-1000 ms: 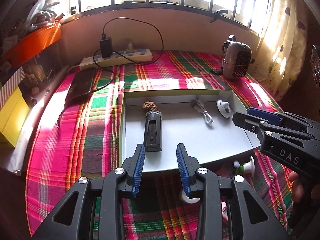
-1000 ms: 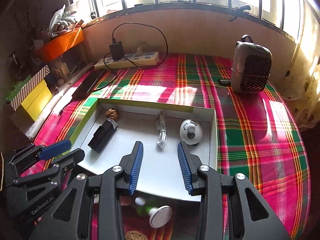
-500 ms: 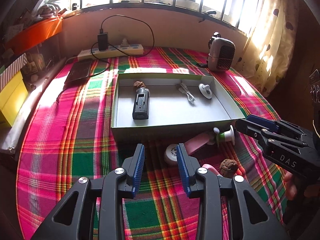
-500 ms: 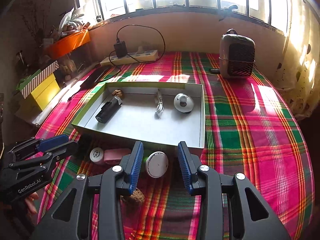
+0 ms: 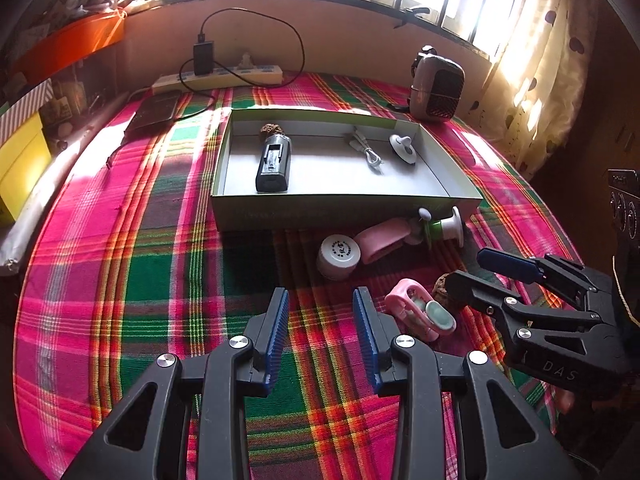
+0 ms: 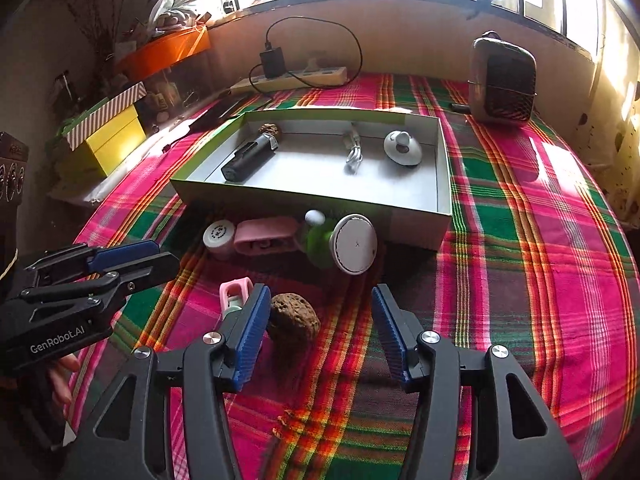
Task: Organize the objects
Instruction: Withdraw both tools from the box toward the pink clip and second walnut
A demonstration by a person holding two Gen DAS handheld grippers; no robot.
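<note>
Both tools gape wide and hold nothing: the right tool sits low in the frame around a brown nut, the left tool over bare cloth, the box above.

Heater, pwr strip, yellow box.

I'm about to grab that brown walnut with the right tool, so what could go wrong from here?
1. The walnut sits against the right tool's left finger, not centred, so closing may roll it away.
2. The pink clip lies just beside that finger and could get nudged or pinched.
3. The left tool hovers close by; the two might collide.
</note>
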